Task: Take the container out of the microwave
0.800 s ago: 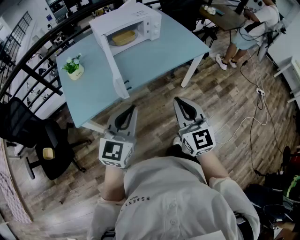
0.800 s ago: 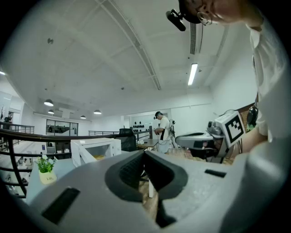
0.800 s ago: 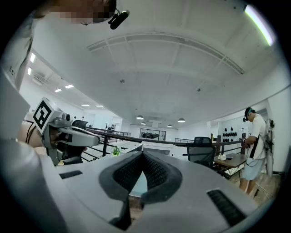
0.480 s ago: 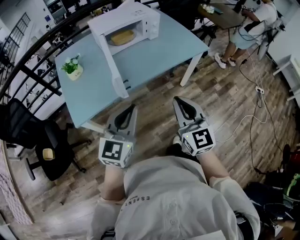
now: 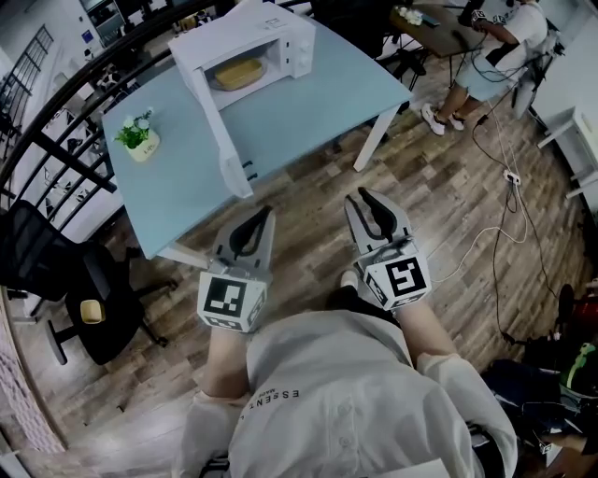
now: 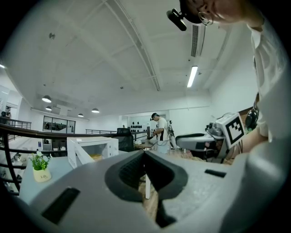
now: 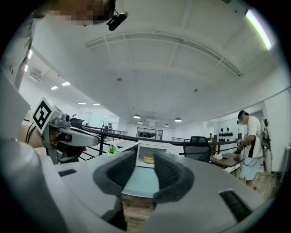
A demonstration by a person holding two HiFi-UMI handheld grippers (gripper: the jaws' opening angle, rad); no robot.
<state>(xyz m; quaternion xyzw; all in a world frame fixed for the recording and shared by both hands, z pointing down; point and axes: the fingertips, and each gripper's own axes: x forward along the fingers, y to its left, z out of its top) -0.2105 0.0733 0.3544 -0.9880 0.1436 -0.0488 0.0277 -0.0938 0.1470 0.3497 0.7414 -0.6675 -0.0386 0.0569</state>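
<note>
**A:** Container: where is it, and which way does it lie?

**B:** It is inside the white microwave, at the far end of the pale blue surface. The door hangs wide open toward the person. The container is a shallow yellowish dish. Its long axis runs side to side across the oven's mouth, parallel to the front opening.

**A:** What can't you make out?

**B:** It is small in every view. From the head view the oven's roof covers its back part, so only the front shows. I cannot tell whether it has a lid or anything in it. The right gripper view shows it as a low yellow band inside the cavity. In the left gripper view it is barely a sliver behind the open door.

**A:** And the tools?

**B:** The left tool has its jaws pressed together, tips meeting with nothing between them. The right tool stands a little spread, with a narrow gap. Through that gap only the surface and the microwave show far beyond, and nothing is pinched. Both are held level side by side over the wooden floor, just short of the surface's near edge. They are well apart from the microwave and touch nothing.

**A:** Anything else on the surface?

**B:** A small potted plant stands near its left edge, apart from the microwave.
</note>
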